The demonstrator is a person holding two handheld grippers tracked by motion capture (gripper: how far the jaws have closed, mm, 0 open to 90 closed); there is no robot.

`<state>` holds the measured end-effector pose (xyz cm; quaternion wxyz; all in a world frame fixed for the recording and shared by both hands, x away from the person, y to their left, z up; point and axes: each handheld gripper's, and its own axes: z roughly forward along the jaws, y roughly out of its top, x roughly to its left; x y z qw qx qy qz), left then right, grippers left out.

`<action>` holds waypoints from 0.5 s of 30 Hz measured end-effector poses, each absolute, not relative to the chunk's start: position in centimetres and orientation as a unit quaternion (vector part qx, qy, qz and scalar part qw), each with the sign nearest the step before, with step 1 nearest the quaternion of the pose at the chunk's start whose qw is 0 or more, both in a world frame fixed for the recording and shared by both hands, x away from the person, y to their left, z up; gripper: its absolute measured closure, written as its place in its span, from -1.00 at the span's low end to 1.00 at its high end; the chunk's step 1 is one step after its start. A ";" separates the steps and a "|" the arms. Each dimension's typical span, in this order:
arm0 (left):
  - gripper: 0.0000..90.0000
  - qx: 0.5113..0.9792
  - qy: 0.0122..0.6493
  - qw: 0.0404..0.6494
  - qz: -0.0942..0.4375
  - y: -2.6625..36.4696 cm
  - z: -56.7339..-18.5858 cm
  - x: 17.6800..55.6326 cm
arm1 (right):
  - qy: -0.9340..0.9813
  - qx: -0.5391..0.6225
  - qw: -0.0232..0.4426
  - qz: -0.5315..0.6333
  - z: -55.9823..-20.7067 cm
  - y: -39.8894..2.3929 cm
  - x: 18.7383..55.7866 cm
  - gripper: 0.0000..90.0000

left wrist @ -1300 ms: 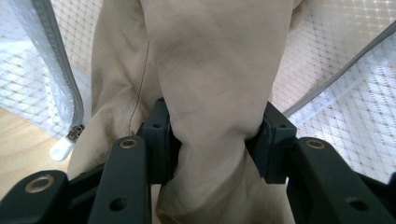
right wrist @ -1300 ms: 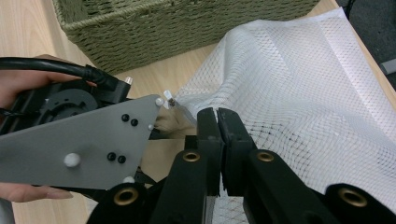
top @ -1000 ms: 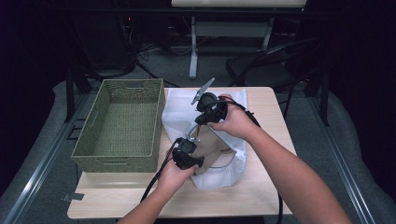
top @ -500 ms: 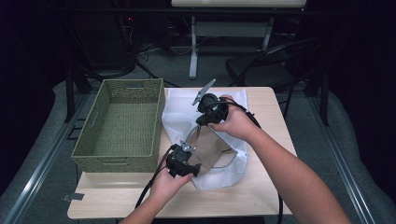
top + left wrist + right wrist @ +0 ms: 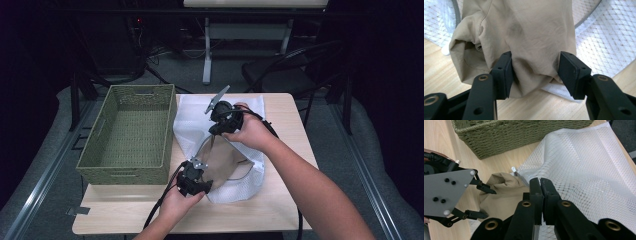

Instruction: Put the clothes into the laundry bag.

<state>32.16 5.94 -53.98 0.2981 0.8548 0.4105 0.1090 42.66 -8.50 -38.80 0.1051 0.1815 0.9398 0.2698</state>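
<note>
At frame centre, the tan garment [image 5: 529, 32] lies half out of the white mesh bag [image 5: 220, 107] on the bench [image 5: 280, 210]. Left claw [image 5: 535, 72] gapes wide around its hem, ungripped; right claw [image 5: 540, 192] pinches the bag. The green basket [image 5: 127, 172] sits empty at left.

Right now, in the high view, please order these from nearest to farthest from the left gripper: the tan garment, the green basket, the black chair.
1. Tan garment: just ahead of the left gripper, between its jaws.
2. Green basket: to its left on the table.
3. Black chair: beyond the table's far edge, on the right.
</note>
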 end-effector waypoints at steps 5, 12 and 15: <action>0.33 0.857 0.412 0.290 0.107 5.8 -54.2 32.6 | 0.940 0.181 0.105 0.270 -38.8 -8.5 42.6 0.97; 0.84 0.854 0.419 0.295 0.092 5.9 -54.0 32.8 | 0.940 0.182 0.104 0.270 -38.8 -8.5 42.6 0.97; 0.90 0.854 0.418 0.296 0.086 6.0 -53.7 32.9 | 0.940 0.181 0.104 0.270 -38.7 -8.4 42.5 0.97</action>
